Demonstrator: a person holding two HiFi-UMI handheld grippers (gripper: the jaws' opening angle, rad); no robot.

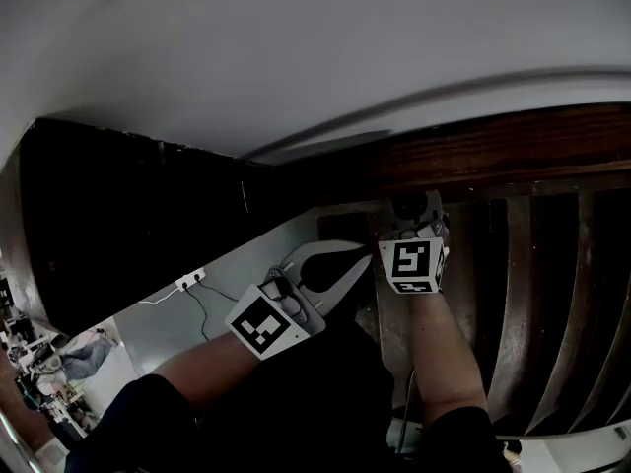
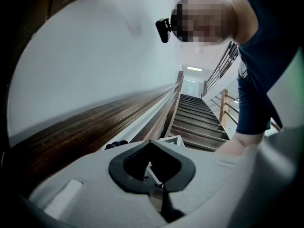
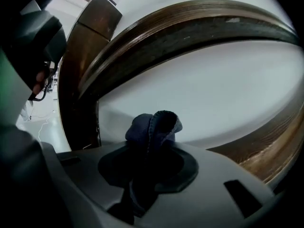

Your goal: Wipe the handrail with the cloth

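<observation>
The cloth (image 3: 154,125) is dark blue, soft and light. It looks limp enough to fold wherever it is pinched, and it should not slip much on wood. The right gripper (image 3: 151,148) has its jaws closed on a bunched fold of it. A rounded tuft stands up beyond the jaw tips, which I judge a sensible hold because the tuft can serve as a pad to press on the rail.

The wooden handrail (image 3: 190,23) is stiff and fixed, with fine ridges along it, so it should bear a firm rub. In the right gripper view it arches across the far side above the tuft, with white wall (image 3: 213,89) showing between them. The cloth seems near the rail but not yet on it.

In the head view the right gripper (image 1: 414,210) sits just under the handrail (image 1: 493,151). The left gripper (image 1: 363,255) is just to its left, its jaws brought together on nothing.
</observation>
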